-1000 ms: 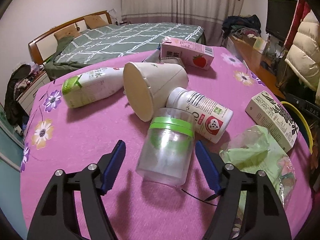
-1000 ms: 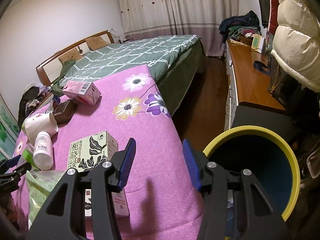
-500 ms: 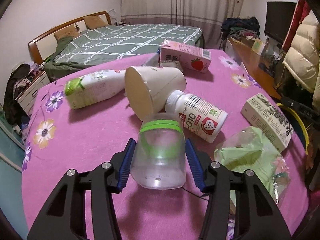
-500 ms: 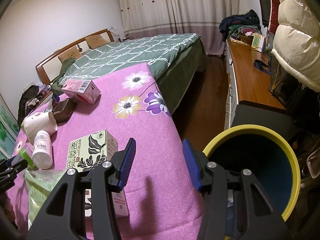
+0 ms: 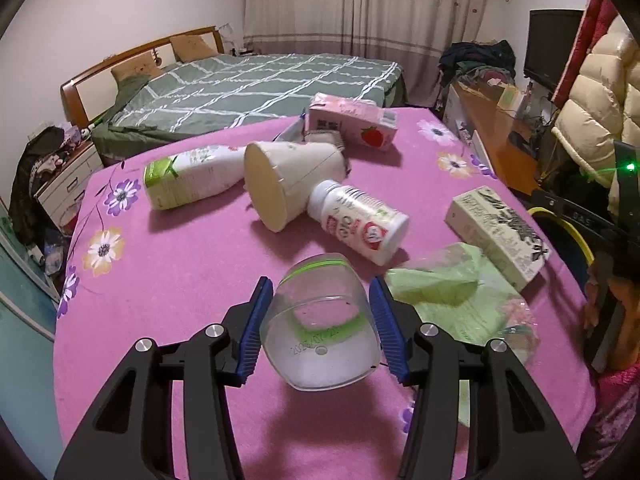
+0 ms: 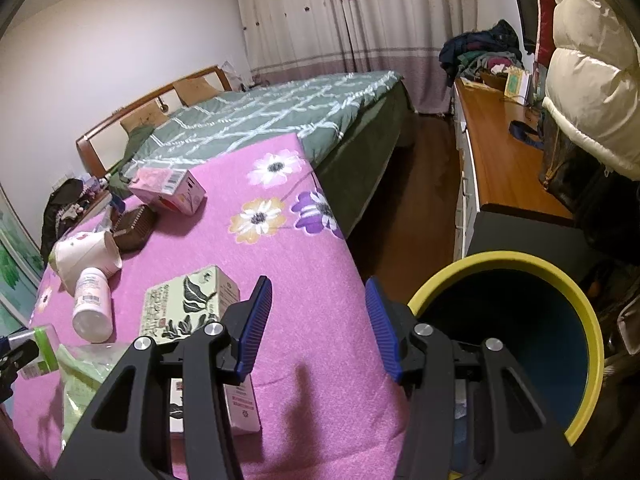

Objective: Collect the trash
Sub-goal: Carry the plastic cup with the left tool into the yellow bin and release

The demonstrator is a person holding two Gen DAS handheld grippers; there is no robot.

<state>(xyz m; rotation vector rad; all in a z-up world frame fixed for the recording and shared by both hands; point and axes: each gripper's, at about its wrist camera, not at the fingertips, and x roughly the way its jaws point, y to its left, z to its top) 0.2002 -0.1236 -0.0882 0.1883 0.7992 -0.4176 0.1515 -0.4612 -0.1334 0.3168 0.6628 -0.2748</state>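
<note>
My left gripper [image 5: 318,326] is shut on a clear plastic jar with a green lid [image 5: 320,332], lifted a little off the pink flowered tablecloth [image 5: 180,272]; the jar's base faces the camera. Beyond it lie a white pill bottle [image 5: 356,222], a paper cup on its side [image 5: 288,184], a white-and-green bottle [image 5: 192,174], a pink strawberry carton [image 5: 352,126], a leaf-printed box [image 5: 500,232] and a green plastic bag [image 5: 452,292]. My right gripper [image 6: 318,326] stands open and empty over the table's right edge, beside the yellow-rimmed trash bin [image 6: 520,332].
A bed with a green checked cover [image 5: 260,88] lies beyond the table. A wooden dresser [image 6: 500,152] with clothes and a white puffy coat [image 6: 592,92] runs along the right. The bin stands on the floor between table and dresser. A brown case [image 6: 134,226] lies near the carton.
The left gripper's jaws closed on the clear jar, then lifted it and tilted its base toward the camera. The right gripper has not moved.
</note>
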